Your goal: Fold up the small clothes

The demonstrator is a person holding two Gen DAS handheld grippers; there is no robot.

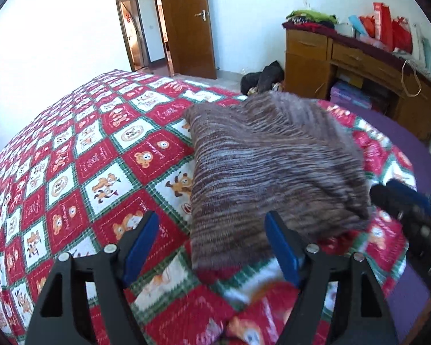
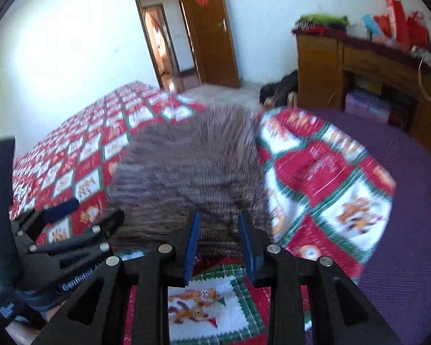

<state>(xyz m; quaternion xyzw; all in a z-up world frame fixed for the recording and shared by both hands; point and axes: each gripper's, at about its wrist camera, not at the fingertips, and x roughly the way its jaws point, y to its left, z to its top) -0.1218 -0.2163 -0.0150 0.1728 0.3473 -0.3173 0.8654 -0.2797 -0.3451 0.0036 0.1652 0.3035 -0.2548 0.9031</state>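
A brown striped knit garment [image 1: 273,158] lies in a thick, compact shape on the red, white and green cartoon quilt [image 1: 100,158]. My left gripper [image 1: 211,224] stands wide open over its near left corner. The right pad sits against the knit and the left pad is well clear over the quilt. In the right wrist view the garment [image 2: 186,172] fills the narrow gap between the blue pads of my right gripper [image 2: 219,224], which looks shut on its near edge. The right gripper [image 1: 388,195] meets the garment's right edge. The left gripper [image 2: 94,212] shows at lower left.
The quilt [image 2: 330,172] is turned back at the right corner, baring a purple sheet [image 2: 402,215]. A wooden desk [image 1: 344,66] with folded clothes and red bags stands beyond the bed. Dark bags [image 1: 261,77] lie on the floor by an open wooden door [image 1: 186,28].
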